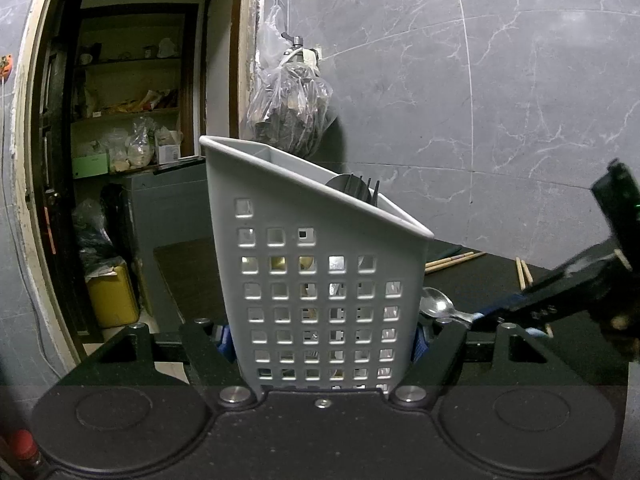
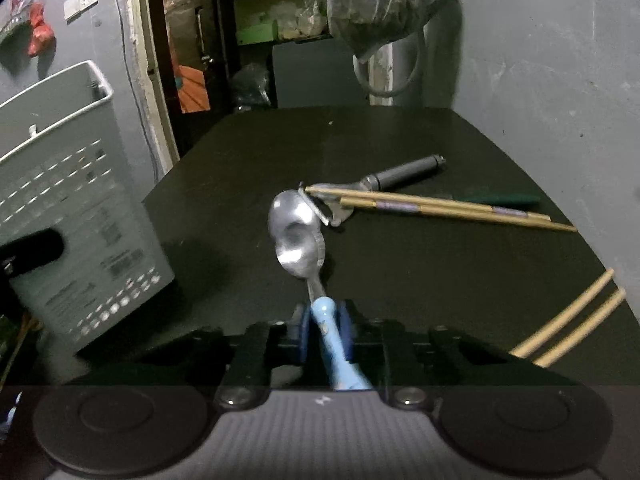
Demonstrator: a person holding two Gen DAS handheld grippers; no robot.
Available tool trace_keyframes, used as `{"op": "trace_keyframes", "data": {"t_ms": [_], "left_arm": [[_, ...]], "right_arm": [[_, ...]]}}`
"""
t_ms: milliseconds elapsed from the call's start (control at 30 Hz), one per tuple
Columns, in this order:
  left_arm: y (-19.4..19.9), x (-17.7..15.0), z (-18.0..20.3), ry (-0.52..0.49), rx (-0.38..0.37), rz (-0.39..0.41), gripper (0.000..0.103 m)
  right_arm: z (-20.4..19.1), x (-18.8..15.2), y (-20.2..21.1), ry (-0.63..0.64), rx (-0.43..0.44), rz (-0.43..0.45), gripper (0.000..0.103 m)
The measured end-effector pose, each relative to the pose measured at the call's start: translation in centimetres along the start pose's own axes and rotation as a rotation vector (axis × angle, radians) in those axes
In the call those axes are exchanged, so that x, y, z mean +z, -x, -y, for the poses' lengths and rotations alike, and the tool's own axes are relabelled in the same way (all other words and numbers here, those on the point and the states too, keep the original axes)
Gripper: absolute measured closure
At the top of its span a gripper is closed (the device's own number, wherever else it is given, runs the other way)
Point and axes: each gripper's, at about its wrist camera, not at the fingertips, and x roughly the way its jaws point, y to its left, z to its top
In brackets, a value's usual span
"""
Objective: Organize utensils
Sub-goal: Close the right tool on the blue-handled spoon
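No legible writing — caddy (image 2: 80,200) label (image 2: 120,263) blurred.

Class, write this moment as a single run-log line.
left gripper: shut on grey caddy | right gripper: shut on blue-handled spoon | chopsticks, peeler: on table

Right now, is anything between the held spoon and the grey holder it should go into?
Nothing visible. The right gripper grips the blue-handled spoon; bare black tabletop lies between it and the grey utensil holder, clamped by the left gripper.
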Motion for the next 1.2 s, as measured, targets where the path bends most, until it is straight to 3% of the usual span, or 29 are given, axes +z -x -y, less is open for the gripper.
{"op": "trace_keyframes", "data": {"t_ms": [300, 433, 500, 967, 1133, 1200], "left_arm": [[-0.1, -0.1, 0.1, -0.003, 0.003, 0.000, 0.027], [-0.1, -0.1, 0.1, -0.003, 0.003, -0.001, 0.027], [-0.1, -0.1, 0.0, -0.004, 0.004, 0.000, 0.027], [-0.1, -0.1, 0.1, -0.003, 0.003, 0.000, 0.027], [-0.1, -0.1, 0.1, -0.004, 0.003, 0.000, 0.027], [-0.1, -0.1, 0.1, -0.003, 0.004, 0.000, 0.027]], "right_arm": [[-0.6, -1.6, 2.9, -0.071, 0.104, -0.074, 0.083], [-0.4, -1.3, 2.8, -0.077, 0.148, -0.068, 0.054], [-0.5, -0.9, 2.3, -0.064, 0.156, -0.063, 0.050], [-2.0, 1.6, -1.1, 0.097, 0.166, -0.053, 0.054], [-3.0, 1.5, -1.3, 0.171, 0.129, -0.048, 0.071], [-3.2, 1.5, -1.3, 0.177, 0.125, -0.049, 0.071]]}}
